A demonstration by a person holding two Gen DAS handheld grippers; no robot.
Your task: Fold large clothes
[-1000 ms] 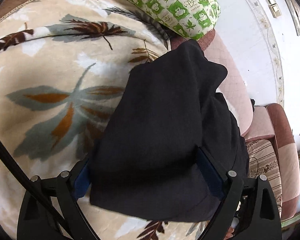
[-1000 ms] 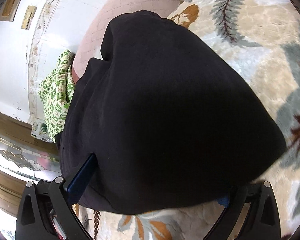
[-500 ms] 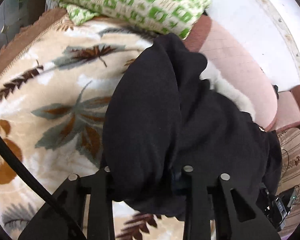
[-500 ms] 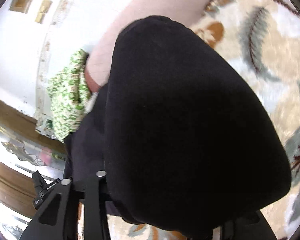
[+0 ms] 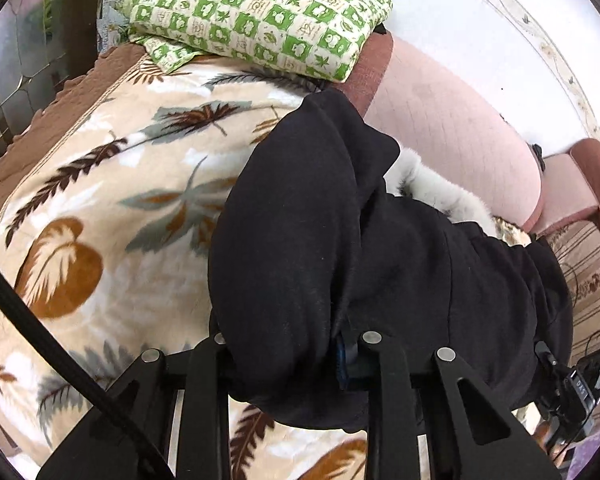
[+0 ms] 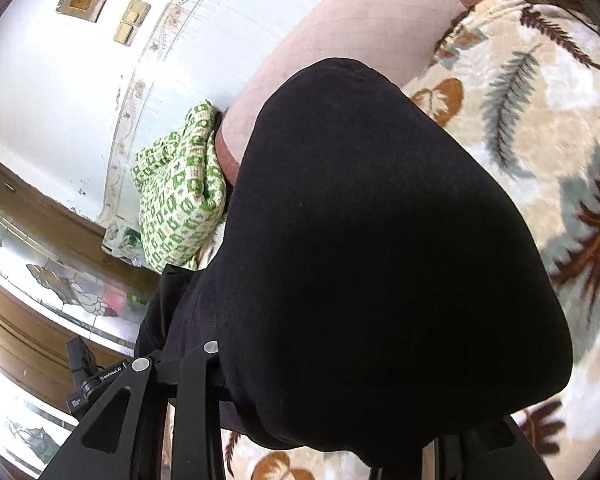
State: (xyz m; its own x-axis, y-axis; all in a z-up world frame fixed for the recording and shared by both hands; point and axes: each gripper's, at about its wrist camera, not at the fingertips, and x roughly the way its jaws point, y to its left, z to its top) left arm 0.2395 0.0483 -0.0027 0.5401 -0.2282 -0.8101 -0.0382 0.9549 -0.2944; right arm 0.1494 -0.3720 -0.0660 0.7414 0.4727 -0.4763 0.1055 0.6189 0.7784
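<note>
Now both hand-held grippers clasp one black garment above a leaf-patterned blanket.

Widest is the blanket (image 5: 112,200), cream with brown and grey leaves, spread over a pink sofa (image 5: 452,136). On it lies the black garment (image 5: 300,240), bunched, one end raised off the blanket, pale fleece lining (image 5: 432,188) showing at its far side. A green-checked cloth (image 5: 260,12) sits folded at the blanket's far end. The left hand-held gripper (image 5: 290,356) has just been closing and pinches a fold of the garment; the right hand-held gripper (image 6: 340,408), likewise just closing, grips a thicker bundle of it.
</note>
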